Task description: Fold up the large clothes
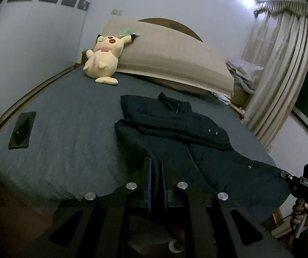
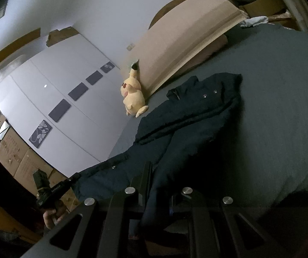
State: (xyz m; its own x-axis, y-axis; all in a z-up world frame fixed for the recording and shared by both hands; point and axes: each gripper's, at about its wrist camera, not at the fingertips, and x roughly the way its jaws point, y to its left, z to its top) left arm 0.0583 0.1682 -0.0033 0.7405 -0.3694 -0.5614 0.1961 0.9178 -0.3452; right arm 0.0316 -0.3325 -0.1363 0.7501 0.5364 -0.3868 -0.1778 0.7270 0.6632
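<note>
jacket (image 1: 175, 129) on bed (image 1: 68, 118): bulky, soft, likely slippery. hem is pinched by left gripper (image 1: 156, 167) and right gripper (image 2: 154, 178); best held at corners.

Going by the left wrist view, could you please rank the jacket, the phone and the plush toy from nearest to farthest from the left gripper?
From the left gripper:
1. Jacket, at the jaws, bed's near edge.
2. Phone, flat at the left.
3. Plush toy, far end, against the headboard.
</note>
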